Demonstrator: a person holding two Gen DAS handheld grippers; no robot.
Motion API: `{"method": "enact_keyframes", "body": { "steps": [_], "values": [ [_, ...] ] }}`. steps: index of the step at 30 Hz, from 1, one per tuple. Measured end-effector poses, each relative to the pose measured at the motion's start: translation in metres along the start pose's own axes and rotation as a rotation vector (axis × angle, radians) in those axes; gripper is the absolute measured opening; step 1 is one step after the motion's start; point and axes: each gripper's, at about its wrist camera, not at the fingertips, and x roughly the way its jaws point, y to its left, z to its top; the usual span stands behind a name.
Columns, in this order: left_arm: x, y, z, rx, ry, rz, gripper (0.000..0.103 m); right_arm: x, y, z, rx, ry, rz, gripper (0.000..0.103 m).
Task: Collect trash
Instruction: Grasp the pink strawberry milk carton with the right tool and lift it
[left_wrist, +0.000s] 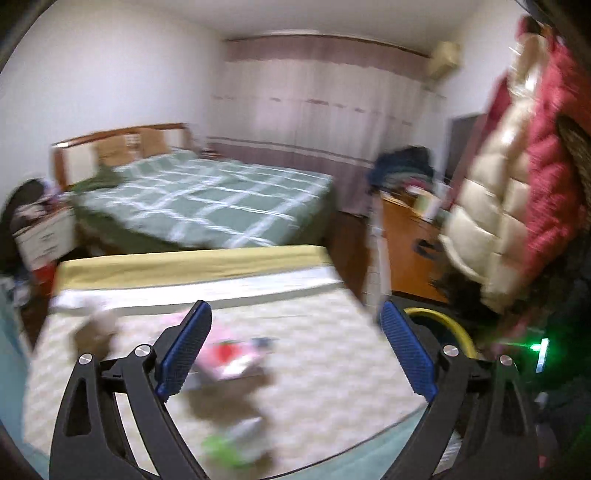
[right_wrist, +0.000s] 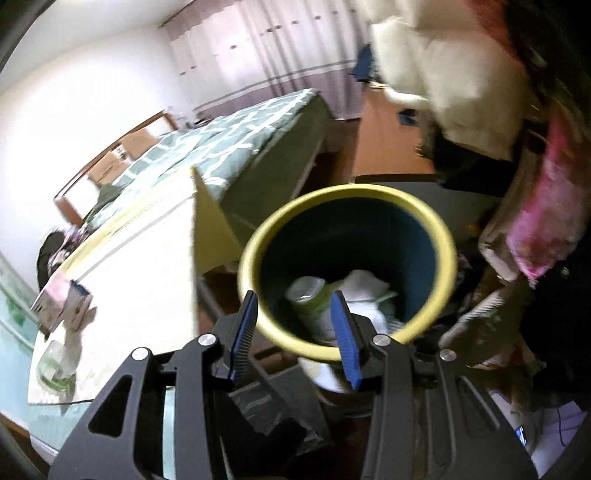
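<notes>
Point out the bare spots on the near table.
The cream patterned tablecloth lies bare right of the pink carton, toward the yellow-rimmed bin, and along the far yellow edge. It is crowded around the carton and green wrapper.

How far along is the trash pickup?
Done: a bottle and white paper lie in the bin. In hand: nothing; left gripper and right gripper are both empty. Left: a pink packet and green wrapper on the table.
</notes>
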Motion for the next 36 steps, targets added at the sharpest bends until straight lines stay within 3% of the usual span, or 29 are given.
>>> {"method": "enact_keyframes", "body": {
  "steps": [4, 7, 15, 24, 36],
  "values": [
    [-0.028, 0.057, -0.01, -0.063, -0.018, 0.116, 0.092, 0.002, 0.043, 0.0, -0.068, 0.01, 0.052, 0.039],
    [-0.041, 0.094, -0.019, -0.106, -0.016, 0.161, 0.092, 0.008, 0.081, -0.003, -0.127, 0.03, 0.098, 0.039],
    [-0.049, 0.15, -0.038, -0.164, -0.003, 0.181, 0.092, 0.014, 0.185, -0.017, -0.301, 0.068, 0.227, 0.043],
    [-0.045, 0.169, -0.053, -0.219, 0.017, 0.194, 0.092, 0.017, 0.256, -0.021, -0.427, 0.056, 0.368, 0.066],
    [-0.032, 0.161, -0.058, -0.205, 0.038, 0.156, 0.092, 0.054, 0.284, -0.017, -0.476, 0.1, 0.385, 0.068]
  ]
}}
